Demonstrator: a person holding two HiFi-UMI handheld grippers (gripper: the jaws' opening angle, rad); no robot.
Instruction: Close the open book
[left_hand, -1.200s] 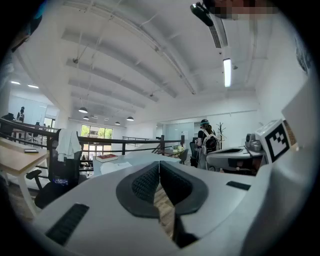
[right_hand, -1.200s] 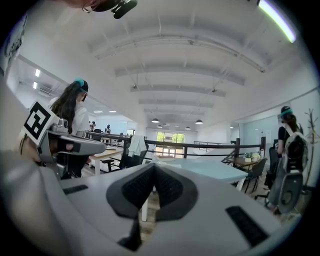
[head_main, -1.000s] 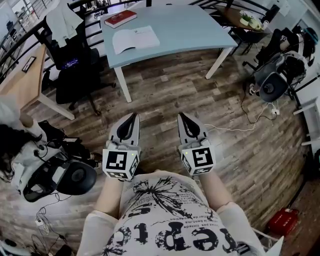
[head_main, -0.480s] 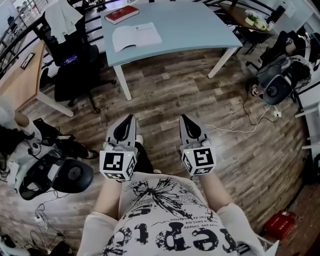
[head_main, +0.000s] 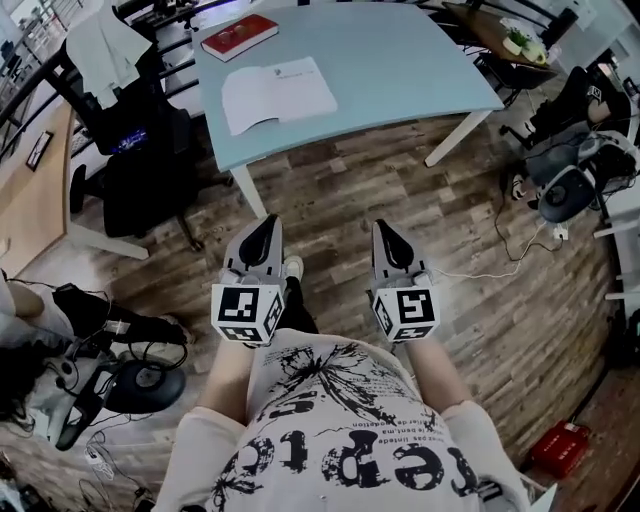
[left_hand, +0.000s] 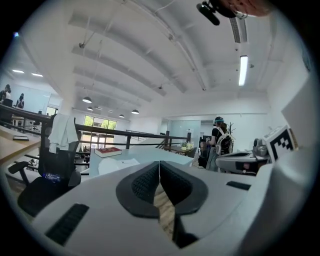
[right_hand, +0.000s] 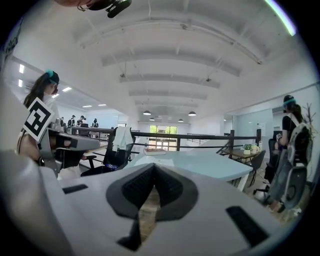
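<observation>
An open book with white pages (head_main: 277, 93) lies flat on the pale blue table (head_main: 400, 60), near its left front corner; it also shows in the left gripper view as a white sheet (left_hand: 117, 163). A closed red book (head_main: 240, 36) rests behind it, at the far left of the table. My left gripper (head_main: 268, 226) and right gripper (head_main: 385, 232) hover side by side over the wooden floor, short of the table's front edge, pointing at it. Both are shut with nothing between the jaws.
A black office chair (head_main: 135, 150) with a white garment on its back stands left of the table. A wooden desk (head_main: 30, 185) is further left. Helmets, cables and gear lie on the floor at left (head_main: 120, 385) and right (head_main: 570, 185). A red box (head_main: 562, 448) sits bottom right.
Both grippers and the person have moved forward toward the table, which now looks nearer and larger. The jaws have stayed shut.
</observation>
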